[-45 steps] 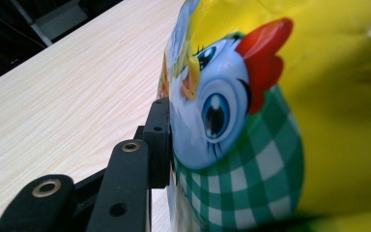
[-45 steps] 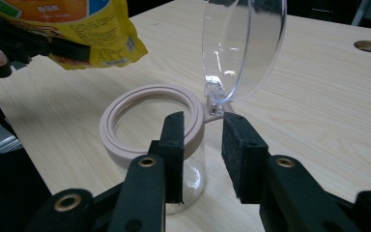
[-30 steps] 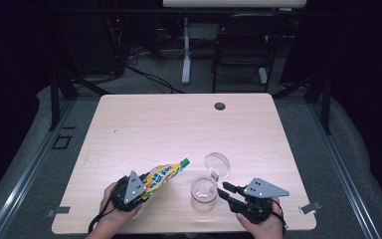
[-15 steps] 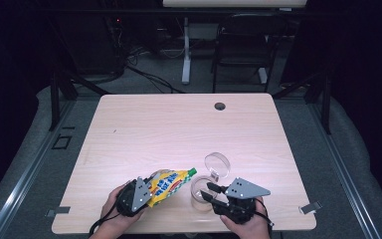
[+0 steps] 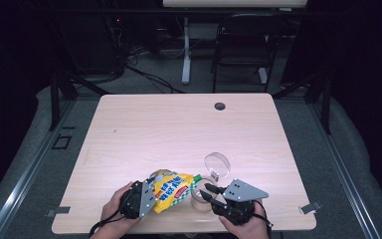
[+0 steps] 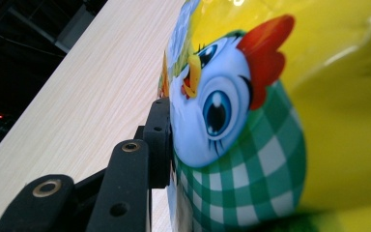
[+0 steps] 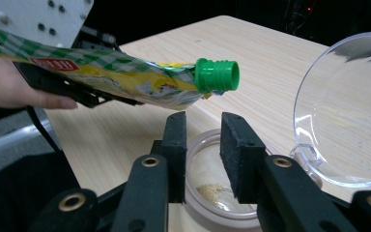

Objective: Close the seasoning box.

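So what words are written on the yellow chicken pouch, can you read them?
Yellow pouch, blue lettering in the high view: too small and blurred to read.
Red label on the pouch in the right gripper view: white lettering, too blurred to read.
Left gripper view: a cartoon chicken and green checks, no words.
Clear jar and its lid: no writing visible.

The high view looks forward and down from above the worktop's [image 5: 144, 129] near edge, taking in its whole surface. The left gripper view sits almost against the yellow pouch [image 6: 251, 121], facing along the worktop. The right gripper view looks low over the near edge and shares that pouch [image 7: 125, 77] with it.
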A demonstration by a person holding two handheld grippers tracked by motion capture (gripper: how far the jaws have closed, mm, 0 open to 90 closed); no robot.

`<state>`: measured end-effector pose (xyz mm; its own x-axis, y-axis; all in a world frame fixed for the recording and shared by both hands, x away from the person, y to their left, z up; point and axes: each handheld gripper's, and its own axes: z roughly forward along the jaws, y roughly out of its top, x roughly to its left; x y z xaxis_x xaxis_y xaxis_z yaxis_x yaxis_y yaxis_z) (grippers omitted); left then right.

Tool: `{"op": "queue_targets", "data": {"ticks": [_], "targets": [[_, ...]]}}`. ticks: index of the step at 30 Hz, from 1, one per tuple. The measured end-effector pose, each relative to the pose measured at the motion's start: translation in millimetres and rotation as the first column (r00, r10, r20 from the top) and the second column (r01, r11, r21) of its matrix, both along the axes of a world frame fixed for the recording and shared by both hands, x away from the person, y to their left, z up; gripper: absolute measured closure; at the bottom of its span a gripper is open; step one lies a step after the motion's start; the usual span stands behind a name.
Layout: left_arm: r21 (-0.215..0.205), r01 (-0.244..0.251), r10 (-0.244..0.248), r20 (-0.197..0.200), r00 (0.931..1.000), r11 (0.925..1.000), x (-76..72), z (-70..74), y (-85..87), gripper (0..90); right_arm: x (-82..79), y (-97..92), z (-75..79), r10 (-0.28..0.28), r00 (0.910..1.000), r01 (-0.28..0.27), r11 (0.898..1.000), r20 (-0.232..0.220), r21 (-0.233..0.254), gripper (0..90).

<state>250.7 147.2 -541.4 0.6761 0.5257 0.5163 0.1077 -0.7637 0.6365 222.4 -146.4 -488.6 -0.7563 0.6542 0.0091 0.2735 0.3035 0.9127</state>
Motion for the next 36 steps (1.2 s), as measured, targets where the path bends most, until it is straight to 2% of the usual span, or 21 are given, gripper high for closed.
{"op": "queue_targets", "data": {"ticks": [4,7,9,11,14,17,19,22,23,25,28,31,32,34,36], "targets": [[0.017,0.0,0.0,0.006,1.0,0.9998,0.2,-1.1,-0.7,64.3,-1.9,3.0,0.5,-0.006,0.9991,0.008,0.999,0.041,-0.05,74.9],[0.028,0.002,-0.002,0.009,1.0,0.9996,0.4,-1.8,-1.3,64.3,-4.4,5.7,1.3,-0.016,0.9945,0.027,0.994,0.103,-0.106,75.8],[0.029,0.001,-0.002,0.009,1.0,0.9996,0.5,-1.8,-1.9,64.3,-6.5,7.9,1.4,-0.017,0.9891,0.04,0.987,0.146,-0.156,76.5],[0.031,0.002,-0.002,0.01,0.9999,0.9995,0.9,-1.5,-2.3,64.3,-9.8,11.2,1.0,-0.01,0.9775,0.059,0.972,0.211,-0.228,76.7],[0.037,0.005,-0.005,0.008,1.0,0.9993,1.8,-1.8,-2.9,64.3,-16.5,18.0,-0.2,0.032,0.95,0.083,0.933,0.311,-0.35,76.8],[0.035,0.004,-0.005,0.013,0.9999,0.9994,3.0,-2.5,-4.1,64.3,-21.3,23.4,-1.3,0.062,0.929,0.1,0.907,0.365,-0.409,77.3],[0.041,0.01,-0.01,0.012,0.9999,0.9991,3.3,-1.9,-4.9,64.3,-22.5,25.3,-0.7,0.073,0.9185,0.113,0.894,0.389,-0.434,77.9],[0.066,0.015,-0.017,0.026,0.9995,0.9977,3.1,-1.1,-7.2,64.4,-24.1,25.7,1.8,0.069,0.903,0.139,0.886,0.424,-0.442,78.9],[0.076,0.017,-0.02,0.036,0.9991,0.9969,3.0,-1.2,-7.9,64.3,-24.6,25.8,2.3,0.067,0.8988,0.144,0.889,0.433,-0.435,78.9],[0.094,0.025,-0.029,0.043,0.9987,0.9952,4.2,0.4,-8.0,64.4,-25.9,26.2,3.0,0.063,0.8932,0.157,0.885,0.445,-0.439,78.9],[0.132,0.024,-0.033,0.066,0.9973,0.9909,6.8,3.4,-8.0,64.3,-27.2,27.1,0.5,0.077,0.8866,0.164,0.869,0.456,-0.466,79.0],[0.147,0.018,-0.03,0.083,0.9961,0.9889,9.0,5.6,-7.2,64.4,-28.5,28.5,-1.5,0.097,0.8796,0.156,0.865,0.466,-0.476,79.3],[0.146,0.016,-0.029,0.088,0.9957,0.9891,9.6,5.7,-7.0,64.4,-29.3,29.4,-1.5,0.105,0.8769,0.158,0.859,0.469,-0.487,79.4],[0.166,0.015,-0.032,0.098,0.9947,0.986,10.3,6.4,-7.5,64.4,-30.2,31.8,-2.6,0.123,0.8676,0.16,0.849,0.482,-0.504,79.8],[0.18,0.015,-0.035,0.105,0.9939,0.9835,10.8,6.3,-8.2,64.4,-31.1,34.0,-4.5,0.131,0.862,0.161,0.845,0.49,-0.51,80.1]]}}
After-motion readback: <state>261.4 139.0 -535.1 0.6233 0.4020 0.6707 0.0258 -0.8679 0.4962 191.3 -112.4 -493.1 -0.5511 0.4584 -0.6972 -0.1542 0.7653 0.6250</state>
